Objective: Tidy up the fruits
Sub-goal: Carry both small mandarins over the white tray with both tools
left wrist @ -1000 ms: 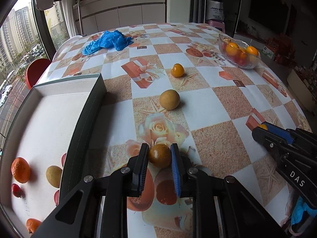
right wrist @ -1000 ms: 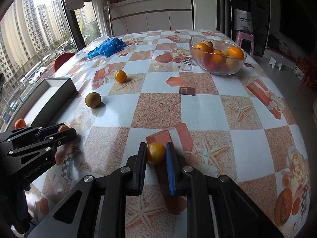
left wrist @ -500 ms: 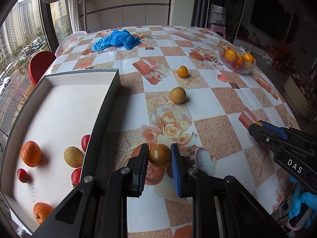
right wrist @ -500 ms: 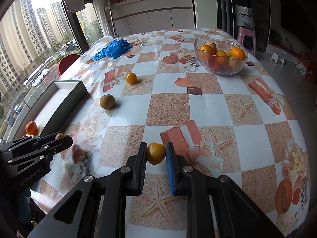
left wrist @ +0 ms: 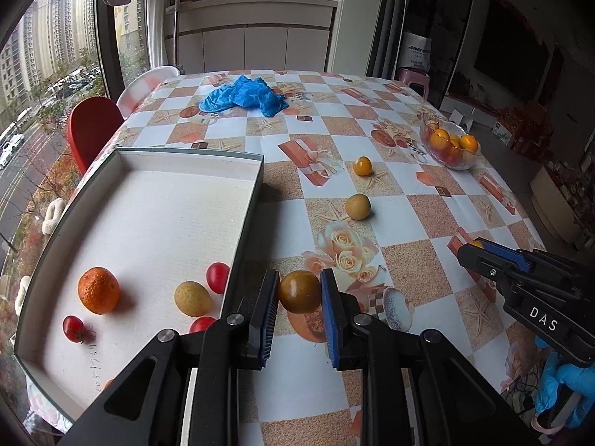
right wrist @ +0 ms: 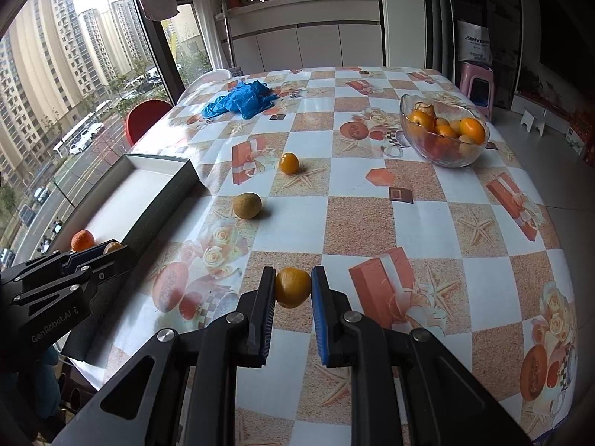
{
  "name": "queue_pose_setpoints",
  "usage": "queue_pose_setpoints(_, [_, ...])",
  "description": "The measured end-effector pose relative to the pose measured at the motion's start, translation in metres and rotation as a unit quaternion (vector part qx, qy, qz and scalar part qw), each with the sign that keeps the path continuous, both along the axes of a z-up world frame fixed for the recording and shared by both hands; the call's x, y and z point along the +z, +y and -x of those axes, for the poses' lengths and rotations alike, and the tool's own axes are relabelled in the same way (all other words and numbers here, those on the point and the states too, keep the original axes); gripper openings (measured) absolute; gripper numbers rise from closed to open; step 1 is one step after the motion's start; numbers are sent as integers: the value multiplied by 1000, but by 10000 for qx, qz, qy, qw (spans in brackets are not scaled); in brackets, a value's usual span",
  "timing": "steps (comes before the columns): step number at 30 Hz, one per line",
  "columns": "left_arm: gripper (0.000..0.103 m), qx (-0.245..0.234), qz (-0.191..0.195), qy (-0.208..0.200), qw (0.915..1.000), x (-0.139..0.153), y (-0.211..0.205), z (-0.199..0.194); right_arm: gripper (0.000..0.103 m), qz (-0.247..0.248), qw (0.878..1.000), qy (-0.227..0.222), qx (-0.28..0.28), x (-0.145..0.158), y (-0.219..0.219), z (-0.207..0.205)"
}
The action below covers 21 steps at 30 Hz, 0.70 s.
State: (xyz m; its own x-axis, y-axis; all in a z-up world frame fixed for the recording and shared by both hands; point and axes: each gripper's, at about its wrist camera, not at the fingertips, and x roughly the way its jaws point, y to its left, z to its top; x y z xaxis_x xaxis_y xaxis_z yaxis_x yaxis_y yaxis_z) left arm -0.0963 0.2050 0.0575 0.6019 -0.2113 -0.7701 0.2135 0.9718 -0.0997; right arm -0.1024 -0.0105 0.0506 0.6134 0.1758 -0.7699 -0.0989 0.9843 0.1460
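My left gripper (left wrist: 299, 293) is shut on a brownish-orange round fruit (left wrist: 299, 291), held above the table just right of the tray wall. The white tray (left wrist: 186, 156) with dark walls holds an orange (left wrist: 98, 290), a yellow-green fruit (left wrist: 192, 298) and small red fruits (left wrist: 217, 277). My right gripper (right wrist: 293, 287) is shut on a small orange fruit (right wrist: 292, 286) above the patterned tablecloth. On the cloth lie a small orange fruit (left wrist: 362, 166) and a tan round fruit (left wrist: 357, 206), the tan one also in the right wrist view (right wrist: 247, 205).
A glass bowl (right wrist: 465, 160) of oranges stands at the back right. A blue crumpled cloth (left wrist: 243, 94) lies at the far end. A red chair (left wrist: 93, 130) stands beside the table at left. A hand in a blue glove (left wrist: 565, 390) holds the right gripper.
Both grippers have risen with their fruits. The left one has shifted toward the tray, so more of the tray and its fruits shows now.
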Motion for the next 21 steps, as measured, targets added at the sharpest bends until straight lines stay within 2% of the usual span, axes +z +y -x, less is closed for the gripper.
queue_pose_setpoints(11, [24, 346, 87, -151, 9992, 13, 43, -5, 21, 60, 9992, -58, 387, 15, 44, -12])
queue_pose_setpoints(21, [24, 578, 236, -167, 9979, 12, 73, -12, 21, 130, 9965, -28, 824, 24, 92, -22])
